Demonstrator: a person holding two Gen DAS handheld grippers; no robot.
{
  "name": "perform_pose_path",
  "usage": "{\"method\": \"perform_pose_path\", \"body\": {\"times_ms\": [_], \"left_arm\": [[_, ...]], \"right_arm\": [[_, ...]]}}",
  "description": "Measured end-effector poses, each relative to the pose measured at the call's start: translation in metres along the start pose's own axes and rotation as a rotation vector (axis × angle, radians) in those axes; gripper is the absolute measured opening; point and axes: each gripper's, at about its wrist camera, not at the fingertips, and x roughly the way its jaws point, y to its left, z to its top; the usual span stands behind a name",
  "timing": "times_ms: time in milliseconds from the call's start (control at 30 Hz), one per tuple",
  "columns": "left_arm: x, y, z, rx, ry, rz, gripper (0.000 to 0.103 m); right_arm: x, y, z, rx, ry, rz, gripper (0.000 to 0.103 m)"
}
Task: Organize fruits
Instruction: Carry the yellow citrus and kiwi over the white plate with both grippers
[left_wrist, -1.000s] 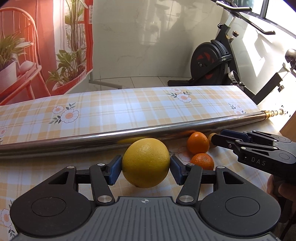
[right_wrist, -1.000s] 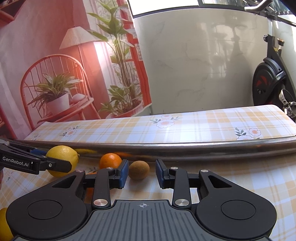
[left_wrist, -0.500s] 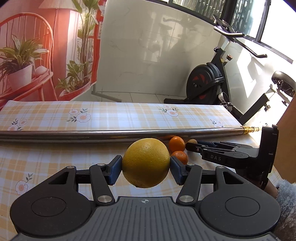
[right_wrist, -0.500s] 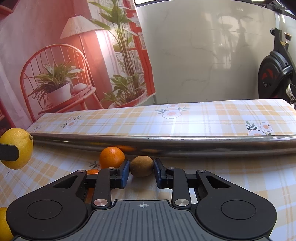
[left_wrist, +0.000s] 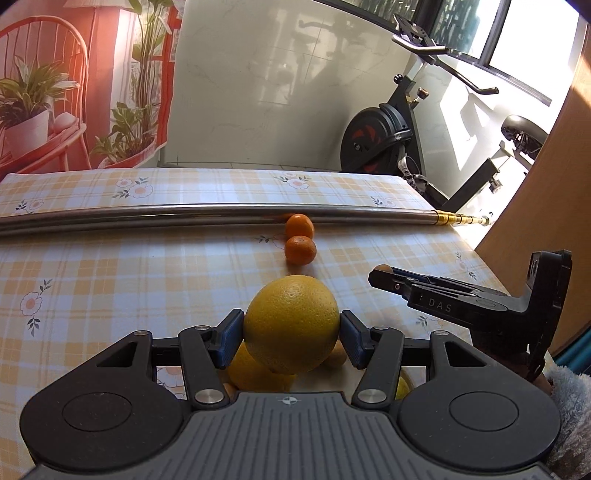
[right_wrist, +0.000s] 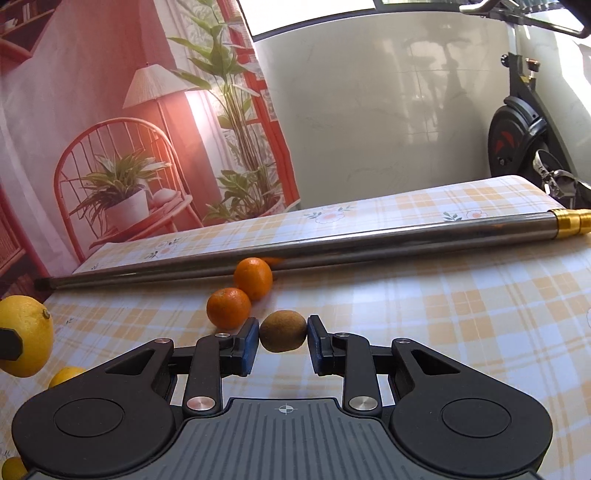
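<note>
Left tool (left_wrist: 291, 338) clamps a lemon (left_wrist: 291, 323), right tool (right_wrist: 280, 341) grips a kiwi (right_wrist: 283, 335) mid-frame; carry both level, squeezing gently.

Bright daylight pours in from the window (left_wrist: 517, 40) at upper right, washing that corner almost white. Sunlit patches and sharp shadows stripe the checked tablecloth (left_wrist: 110, 280). The steel pole (left_wrist: 184, 216) glints. Fisheye bending curves the edges, and the focus stays crisp, no motion blur anywhere.
</note>
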Motion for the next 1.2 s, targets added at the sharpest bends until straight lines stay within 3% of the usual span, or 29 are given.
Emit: {"method": "perform_pose_path", "body": {"times_ms": [300,567,867,1200], "left_arm": [[-0.005,-0.012,-0.028,-0.029,0.051,-0.045,0.059],[-0.005,-0.019,-0.047,-0.003,0.091,-0.048,0.059],[0.004,-0.022,-0.050,0.039,0.109,0.026,0.059],[0.018,-0.016,-0.057,0.031,0.129,0.047,0.059]], "right_arm": [[-0.045,0.001,-0.010,0.095,-0.013,0.056,0.026],[-0.066,0.026,-0.018,0.062,-0.015,0.115,0.026],[-0.079,0.044,-0.025,0.037,-0.005,0.138,0.026],[-0.080,0.042,-0.028,0.045,0.011,0.136,0.026]]}}
